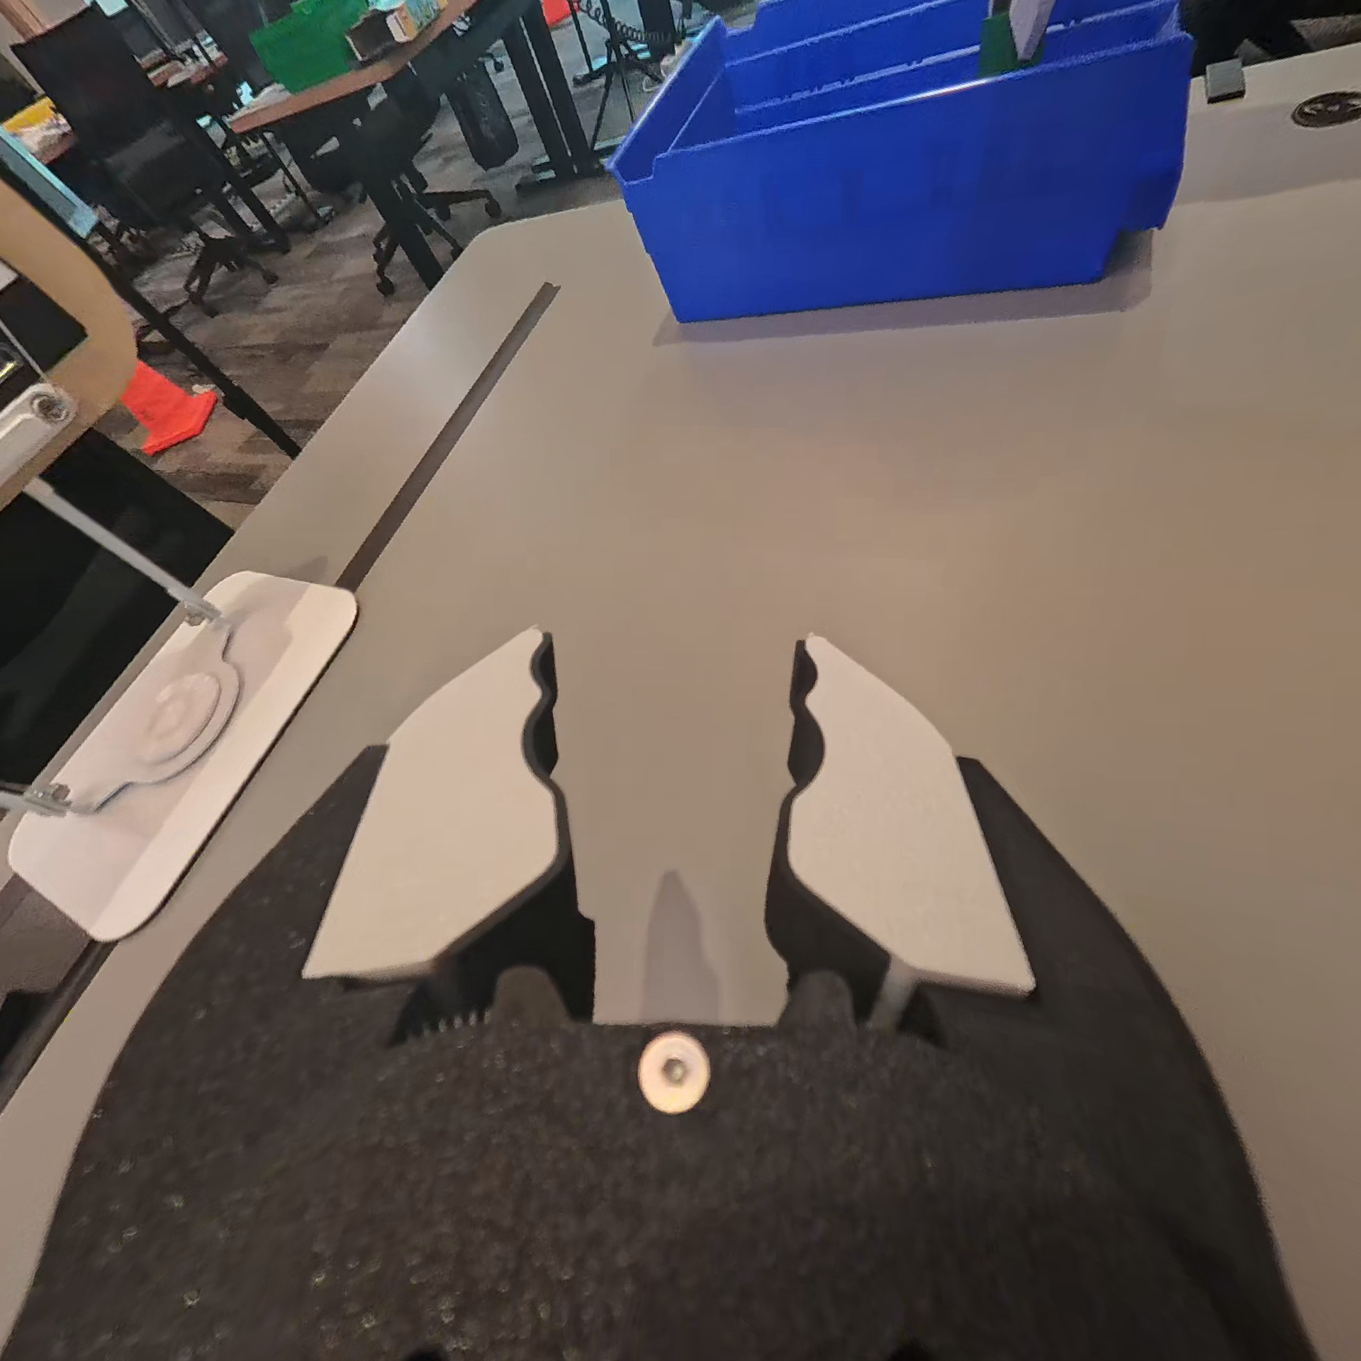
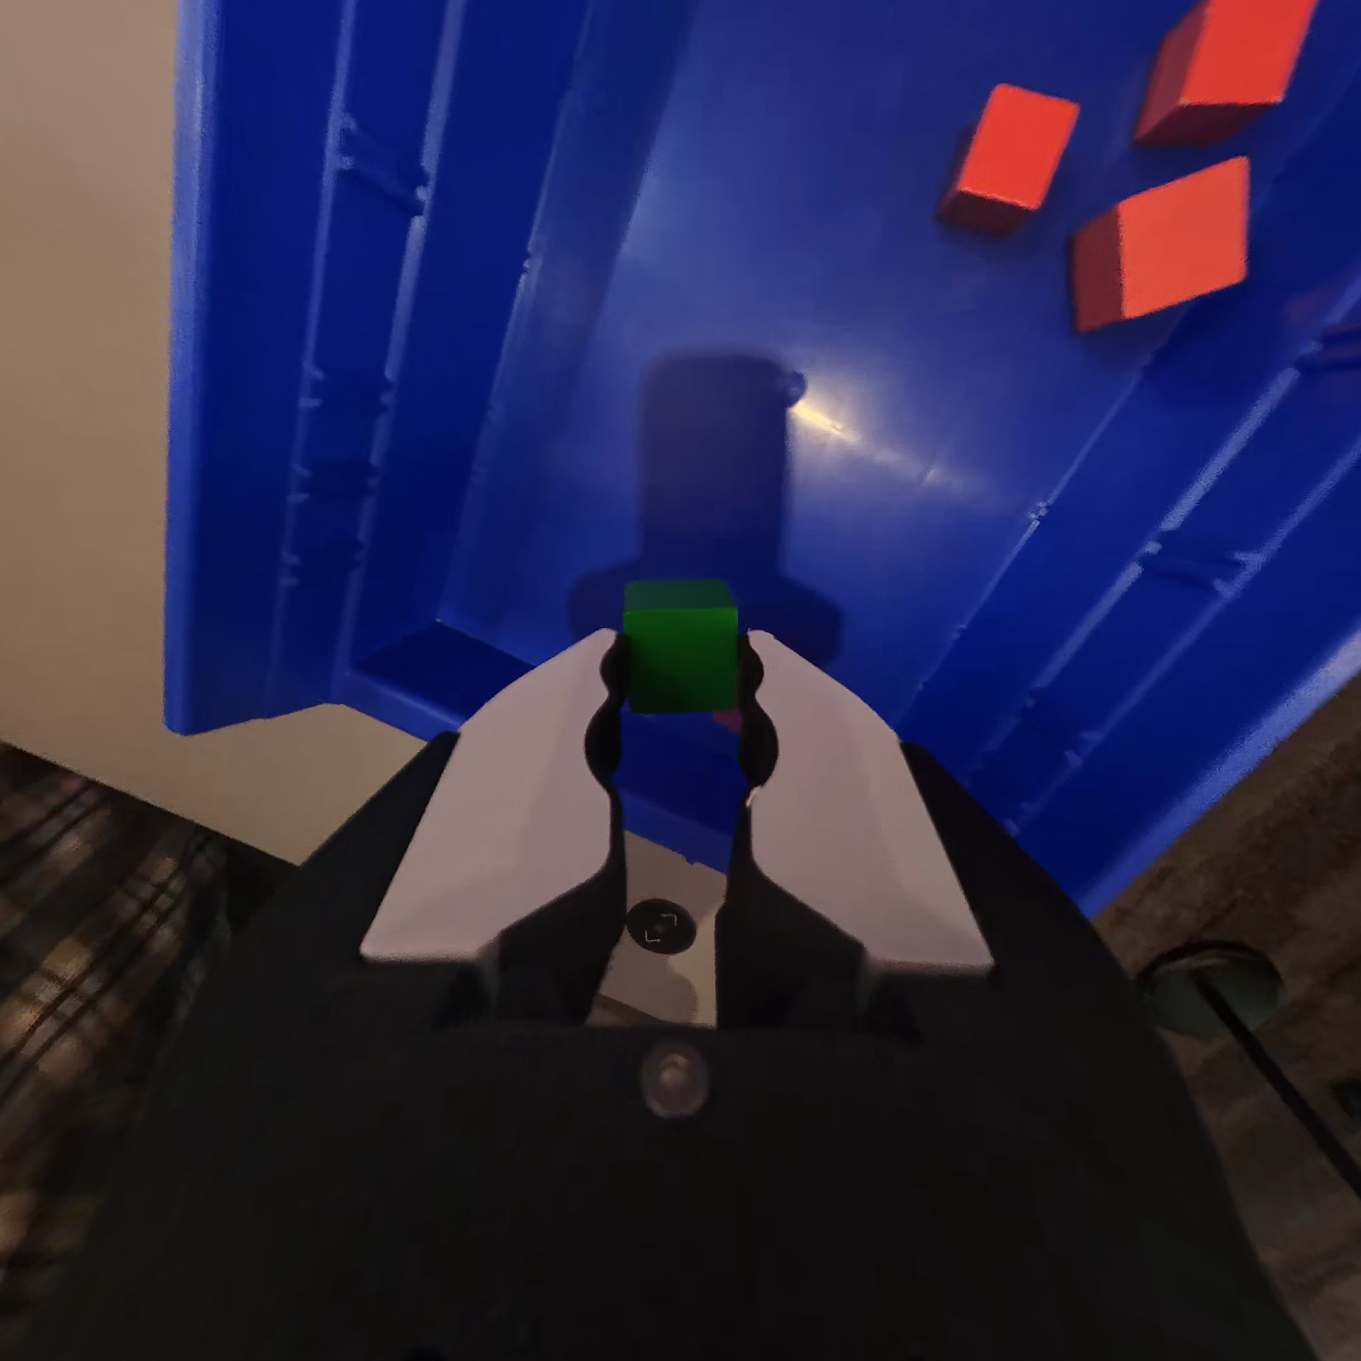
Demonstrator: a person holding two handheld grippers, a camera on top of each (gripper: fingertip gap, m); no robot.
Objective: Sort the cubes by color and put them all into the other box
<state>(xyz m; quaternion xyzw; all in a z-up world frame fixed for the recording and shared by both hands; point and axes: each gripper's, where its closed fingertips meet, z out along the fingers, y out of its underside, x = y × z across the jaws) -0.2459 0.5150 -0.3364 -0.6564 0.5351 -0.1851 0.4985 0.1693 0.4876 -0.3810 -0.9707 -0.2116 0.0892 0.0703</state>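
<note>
In the right wrist view my right gripper (image 2: 681,652) is shut on a green cube (image 2: 679,648) and holds it above the floor of a blue box (image 2: 736,258). Three red cubes (image 2: 1163,243) lie together in that box at the upper right. In the left wrist view my left gripper (image 1: 674,644) is open and empty above the grey table (image 1: 884,479). Two blue boxes (image 1: 884,213) stand side by side ahead of it, at the table's far end. The right gripper with the green cube (image 1: 1013,40) shows small above the far box.
A white plate with a metal stand foot (image 1: 177,744) lies at the table's left edge. A dark slot (image 1: 456,427) runs along the table's left side. Desks and chairs (image 1: 294,147) and an orange cone (image 1: 166,416) stand beyond, on the floor. A black round cap (image 2: 1208,990) lies right of the box.
</note>
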